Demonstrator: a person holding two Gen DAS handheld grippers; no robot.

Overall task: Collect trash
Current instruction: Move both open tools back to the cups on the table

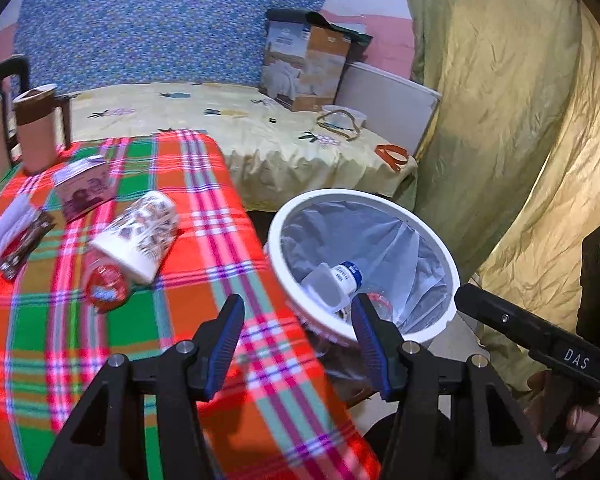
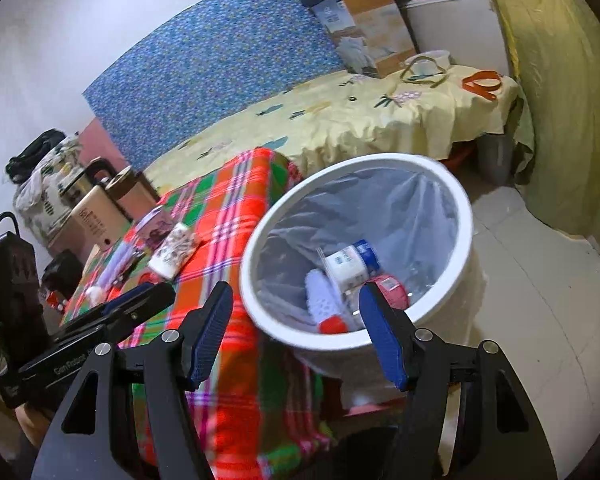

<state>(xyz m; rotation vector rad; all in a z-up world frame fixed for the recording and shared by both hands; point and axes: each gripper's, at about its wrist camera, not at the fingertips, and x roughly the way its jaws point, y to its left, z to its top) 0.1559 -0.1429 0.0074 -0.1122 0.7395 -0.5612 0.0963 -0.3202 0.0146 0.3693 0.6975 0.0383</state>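
A white bin with a clear liner stands off the right edge of the plaid table. It holds a blue-capped bottle, and the right wrist view shows it with a red item beside. On the table lie a patterned paper cup, a red-labelled plastic bottle, a small carton and dark wrappers. My left gripper is open and empty over the table's right edge by the bin. My right gripper is open and empty over the bin's near rim.
A brown-lidded tumbler stands at the table's far left. Behind is a bed with a yellow sheet, a cardboard box and an orange strap. A green-yellow curtain hangs on the right. A kettle stands left.
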